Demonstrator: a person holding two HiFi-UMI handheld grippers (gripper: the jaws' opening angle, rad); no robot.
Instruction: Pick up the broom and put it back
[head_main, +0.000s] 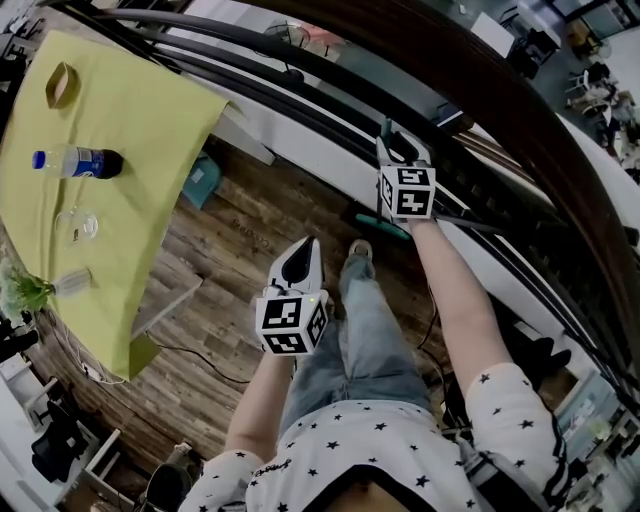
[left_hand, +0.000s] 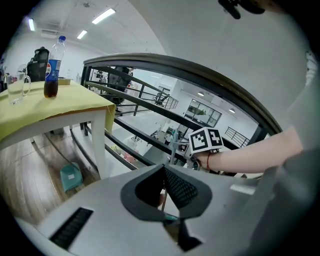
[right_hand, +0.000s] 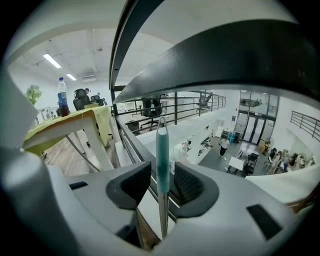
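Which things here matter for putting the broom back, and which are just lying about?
Job: broom; right tool, open around its handle.
Lying about: bottle; glass; table.

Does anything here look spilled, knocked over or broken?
Nothing stands out. The bottle and glass stand upright on the table, and the broom handle stands straight between the open jaws of the right tool.
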